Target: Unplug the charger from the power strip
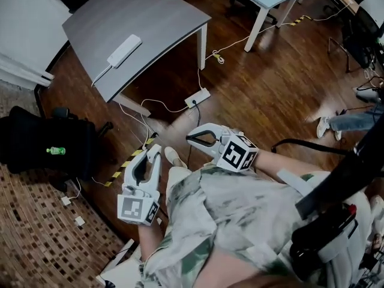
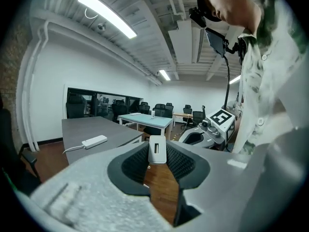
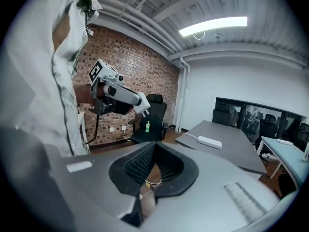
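Unplugging looks done: my left gripper (image 1: 154, 153) grips the charger (image 2: 157, 150), well apart from the strip (image 1: 124, 50) on the worktop (image 1: 150, 17). My right gripper (image 1: 191, 138) is clenched empty. Next I'd set the charger down.

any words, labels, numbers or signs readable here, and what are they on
No readable text in any view.
Marker cube and second marker cube: black-and-white square patterns, not lettering.
Green bottle on the black chair: label too small to read.
Power strip on the grey table: no legible print.
Charger: a dark slot-like mark, no lettering.
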